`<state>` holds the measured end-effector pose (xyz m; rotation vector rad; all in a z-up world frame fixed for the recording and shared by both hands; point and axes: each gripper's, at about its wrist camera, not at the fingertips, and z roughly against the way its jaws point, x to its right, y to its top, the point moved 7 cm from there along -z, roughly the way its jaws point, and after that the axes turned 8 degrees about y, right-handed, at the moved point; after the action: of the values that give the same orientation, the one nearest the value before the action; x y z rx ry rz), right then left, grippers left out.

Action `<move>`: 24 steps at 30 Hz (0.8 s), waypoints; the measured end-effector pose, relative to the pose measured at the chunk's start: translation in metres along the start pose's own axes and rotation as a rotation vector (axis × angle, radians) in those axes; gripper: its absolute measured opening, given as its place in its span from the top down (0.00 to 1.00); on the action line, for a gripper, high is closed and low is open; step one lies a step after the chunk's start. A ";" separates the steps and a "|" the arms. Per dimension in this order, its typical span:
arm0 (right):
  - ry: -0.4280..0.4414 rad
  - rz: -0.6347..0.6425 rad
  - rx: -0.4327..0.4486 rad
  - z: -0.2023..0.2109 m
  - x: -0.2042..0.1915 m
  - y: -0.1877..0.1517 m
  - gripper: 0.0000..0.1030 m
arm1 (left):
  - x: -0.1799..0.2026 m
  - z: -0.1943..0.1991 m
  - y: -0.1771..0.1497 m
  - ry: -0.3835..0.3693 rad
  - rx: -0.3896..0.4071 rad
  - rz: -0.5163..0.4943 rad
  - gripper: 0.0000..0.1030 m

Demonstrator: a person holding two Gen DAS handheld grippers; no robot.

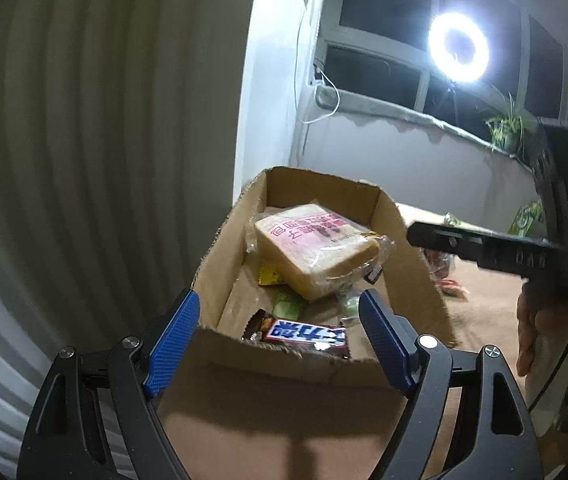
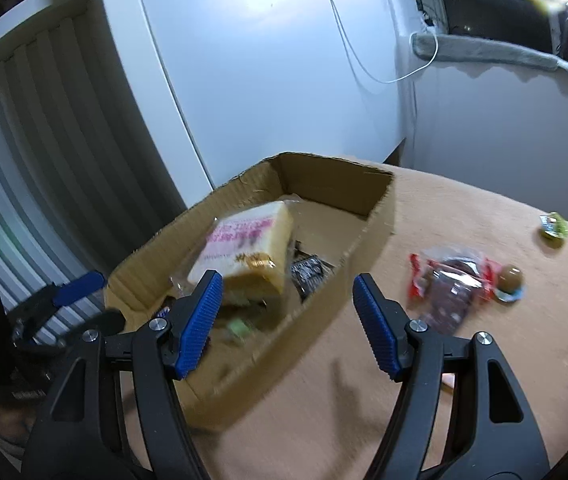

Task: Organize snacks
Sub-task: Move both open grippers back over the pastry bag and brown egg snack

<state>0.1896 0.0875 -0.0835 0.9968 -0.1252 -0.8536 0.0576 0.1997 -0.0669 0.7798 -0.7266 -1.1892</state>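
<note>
Snacks lay partly gathered in an open brown cardboard box [image 1: 394,216] on a tan-covered table [image 1: 496,292].

Left wrist view: the box held a wrapped slab of sliced bread with pink print [image 1: 312,248], a brown, blue and white chocolate bar [image 1: 304,334] against the near wall, and small yellow and green packets beneath. The left gripper [image 1: 278,334] hovered over the near rim, its blue pads spread wide with nothing between them. The right tool's black finger [image 1: 480,246] reached in from the right.

Right wrist view (blurred): the right gripper [image 2: 288,320] stood open and empty, straddling the box's right wall. A clear bag with red ends [image 2: 450,286], a round brown sweet [image 2: 510,278] touching it, and a green packet [image 2: 555,228] farther off sat on the table outside the box.

Judged step: between placements, both tongs free. The next move probably calls for the right gripper to swing toward the red-ended bag and close on it.
</note>
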 end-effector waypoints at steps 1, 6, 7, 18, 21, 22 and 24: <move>-0.010 0.008 0.001 0.002 0.001 0.000 0.28 | 0.001 0.002 -0.001 -0.004 -0.001 0.003 0.21; -0.090 0.061 0.044 0.023 0.001 0.000 0.19 | 0.012 0.005 0.001 -0.015 -0.001 -0.007 0.21; -0.097 0.064 0.055 0.029 0.002 0.001 0.18 | 0.014 0.006 0.001 -0.018 0.001 -0.012 0.21; -0.183 0.051 0.070 0.066 0.028 -0.004 0.16 | 0.046 0.019 0.009 -0.065 0.032 -0.053 0.21; -0.183 0.036 0.071 0.073 0.037 -0.006 0.15 | 0.055 0.020 0.009 -0.087 0.033 -0.057 0.21; -0.186 0.033 0.075 0.076 0.039 -0.006 0.15 | 0.059 0.019 0.010 -0.091 0.033 -0.064 0.21; -0.203 0.031 0.083 0.082 0.045 -0.007 0.15 | 0.068 0.017 0.010 -0.107 0.031 -0.077 0.21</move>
<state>0.1789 -0.0012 -0.0551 0.9819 -0.3504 -0.9262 0.0630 0.1326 -0.0439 0.7801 -0.8104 -1.2997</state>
